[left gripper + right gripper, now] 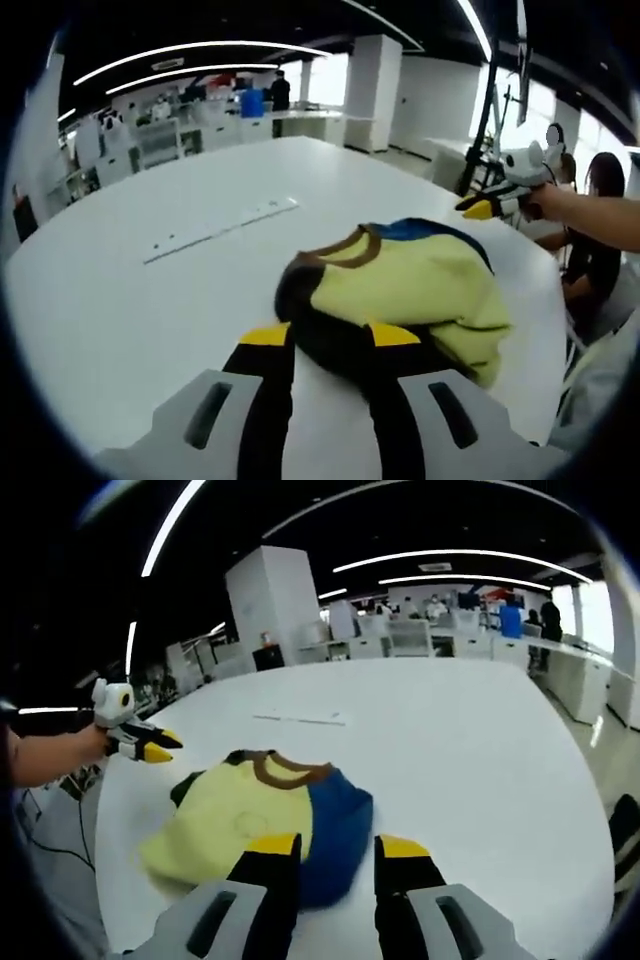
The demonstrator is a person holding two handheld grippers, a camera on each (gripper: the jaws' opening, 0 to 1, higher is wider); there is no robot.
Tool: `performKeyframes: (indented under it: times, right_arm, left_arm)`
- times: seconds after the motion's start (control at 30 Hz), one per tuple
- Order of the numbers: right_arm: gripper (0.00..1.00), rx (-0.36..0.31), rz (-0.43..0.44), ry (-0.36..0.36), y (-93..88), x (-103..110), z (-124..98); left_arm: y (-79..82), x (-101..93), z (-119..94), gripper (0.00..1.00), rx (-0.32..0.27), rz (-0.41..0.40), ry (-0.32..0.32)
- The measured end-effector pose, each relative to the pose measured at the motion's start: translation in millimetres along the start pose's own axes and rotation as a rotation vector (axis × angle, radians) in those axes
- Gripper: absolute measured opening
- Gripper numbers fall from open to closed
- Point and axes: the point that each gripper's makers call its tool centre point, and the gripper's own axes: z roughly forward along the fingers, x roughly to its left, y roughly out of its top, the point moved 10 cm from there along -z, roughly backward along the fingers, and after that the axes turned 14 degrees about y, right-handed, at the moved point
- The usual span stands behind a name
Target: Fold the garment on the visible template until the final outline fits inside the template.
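The garment [420, 285] lies bunched on the white table [120, 300]: yellow cloth, a brown collar, a blue part and a dark edge. My left gripper [328, 335] is open, and the dark edge shows in the gap just past its yellow tips. In the right gripper view the garment [240, 815] shows its yellow side at left and blue at right. My right gripper [336, 846] is open, with blue cloth seen between its jaws. A hand holds the right gripper [490, 205] beyond the garment's far side. The left gripper [150, 745] hangs off the garment's left.
A thin pale strip [220, 230] lies flat on the table behind the garment, also seen as a strip [300, 718] in the right gripper view. Seated people [600, 230] are at the table's right edge. Desks and shelves [180, 125] stand far behind.
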Motion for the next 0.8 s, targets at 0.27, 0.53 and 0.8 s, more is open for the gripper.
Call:
performKeyframes:
  times: [0.27,0.53,0.8]
  right_arm:
    - [0.24,-0.016,-0.009,0.013,-2.2,9,-8]
    - [0.24,-0.018,0.001,0.035,-8.7,16,-11]
    - [0.24,0.011,-0.018,0.055,-17.3,26,-13]
  left_arm:
    - [-12.3,-6.3,-6,0.22,0.012,-0.006,-0.019]
    - [-22.7,-8.9,-6,0.21,0.021,-0.019,-0.035]
    - [-38.4,-18.2,-8,0.19,0.047,-0.019,-0.058]
